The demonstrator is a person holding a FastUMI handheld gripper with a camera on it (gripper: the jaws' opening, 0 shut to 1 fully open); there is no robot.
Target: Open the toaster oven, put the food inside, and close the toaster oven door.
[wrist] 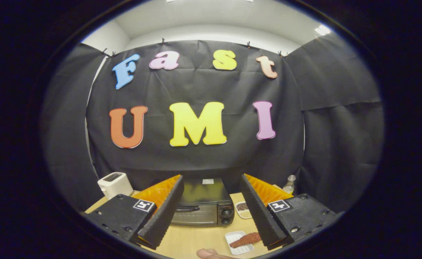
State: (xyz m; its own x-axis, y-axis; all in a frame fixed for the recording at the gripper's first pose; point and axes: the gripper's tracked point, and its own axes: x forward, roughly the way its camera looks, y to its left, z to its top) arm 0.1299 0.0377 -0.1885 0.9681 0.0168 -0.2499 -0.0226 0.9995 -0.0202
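One small white tray [238, 241] is seen on the wooden table [196, 241], and a single reddish-brown piece of food [246, 239] is laid across it, just inside the right finger. A second small white dish [243, 209] is set beside the right end of the toaster oven [203, 207]; it appears to be divided in two, with something dark in the far half and something pale in the near half, though the contents are too small to be made out. The gripper [211, 201] is held wide open, with nothing between its fingers [162, 216] and nothing touched by them. One black toaster oven is framed in the gap just ahead of the fingers, its door shut, the handle across the top of the door and two knobs on its right side. One white toaster [115, 184] is placed beyond the left finger, and one small clear bottle [289, 184] beyond the right. A fingertip [211, 254] is glimpsed at the near edge of the table.
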